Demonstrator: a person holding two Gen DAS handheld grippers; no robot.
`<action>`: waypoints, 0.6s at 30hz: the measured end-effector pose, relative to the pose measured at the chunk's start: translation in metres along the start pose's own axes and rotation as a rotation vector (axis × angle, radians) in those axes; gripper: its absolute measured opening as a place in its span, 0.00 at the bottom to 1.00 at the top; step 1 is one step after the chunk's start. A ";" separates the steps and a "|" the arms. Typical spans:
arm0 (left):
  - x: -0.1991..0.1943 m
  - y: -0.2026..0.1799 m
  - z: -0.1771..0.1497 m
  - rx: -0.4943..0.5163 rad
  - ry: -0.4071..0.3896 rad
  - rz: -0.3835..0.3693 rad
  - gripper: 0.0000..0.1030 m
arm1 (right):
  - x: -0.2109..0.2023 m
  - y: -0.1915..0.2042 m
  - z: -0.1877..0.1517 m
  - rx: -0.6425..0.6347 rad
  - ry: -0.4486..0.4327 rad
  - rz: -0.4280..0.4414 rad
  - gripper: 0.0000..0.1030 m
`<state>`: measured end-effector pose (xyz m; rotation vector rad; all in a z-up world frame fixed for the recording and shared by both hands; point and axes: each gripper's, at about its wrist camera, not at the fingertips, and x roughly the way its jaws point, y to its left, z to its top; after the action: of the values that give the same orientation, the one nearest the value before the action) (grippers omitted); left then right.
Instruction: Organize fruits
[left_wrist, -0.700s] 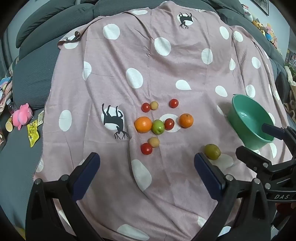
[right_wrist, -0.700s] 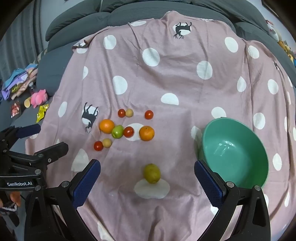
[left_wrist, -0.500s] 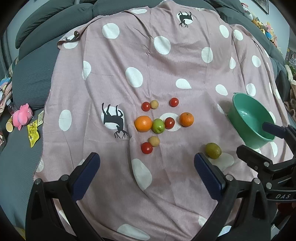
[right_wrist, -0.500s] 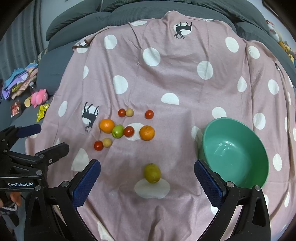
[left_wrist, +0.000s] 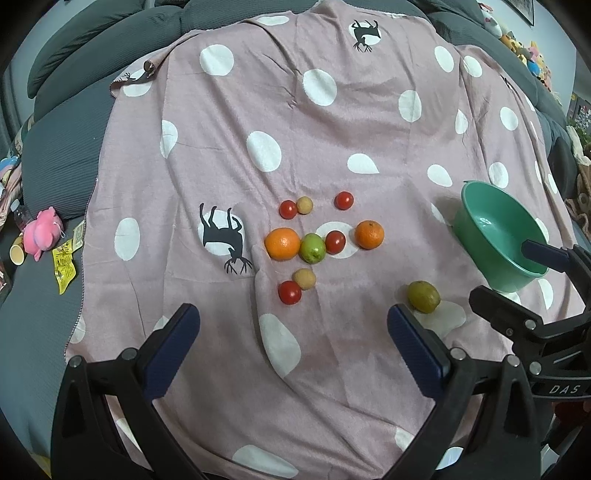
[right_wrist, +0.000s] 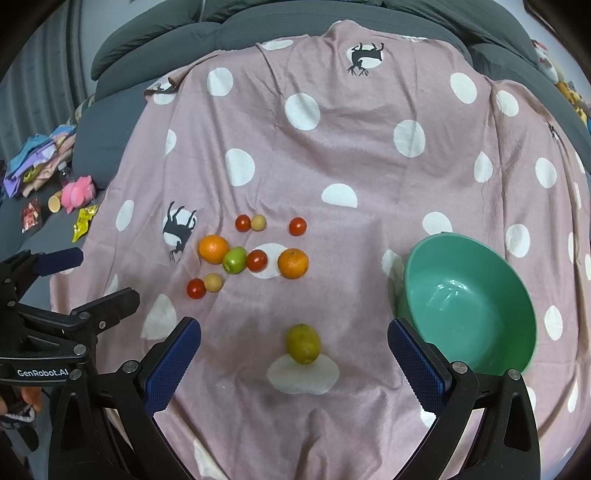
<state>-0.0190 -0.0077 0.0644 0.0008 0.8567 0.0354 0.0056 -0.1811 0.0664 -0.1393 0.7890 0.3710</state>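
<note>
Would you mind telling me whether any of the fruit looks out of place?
One yellow-green round fruit lies alone on the pink polka-dot blanket, apart from the clustered oranges and tomatoes, nearer the green plastic bowl, which holds nothing. Nothing looks spilled or damaged.

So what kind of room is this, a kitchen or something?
More likely a living room or bedroom at home: the fruit lies on a pink polka-dot blanket spread over a grey cushioned sofa, with a pink plush toy and folded clothes beside it.

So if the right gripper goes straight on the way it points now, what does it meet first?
Probably the yellow-green fruit, which lies alone on the blanket just ahead, between the open right gripper fingers. Depth is hard to judge.
</note>
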 end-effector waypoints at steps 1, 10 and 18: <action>0.000 0.000 0.000 -0.001 0.001 -0.001 0.99 | 0.000 0.000 0.000 -0.002 -0.006 -0.002 0.99; 0.001 0.000 -0.002 -0.003 0.004 -0.005 0.99 | 0.000 0.003 -0.003 -0.016 -0.019 -0.011 0.99; 0.003 0.000 -0.004 -0.002 0.009 -0.008 0.99 | 0.002 0.004 -0.004 -0.015 -0.022 -0.011 0.99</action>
<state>-0.0198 -0.0078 0.0598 -0.0049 0.8656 0.0293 0.0028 -0.1782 0.0625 -0.1528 0.7636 0.3677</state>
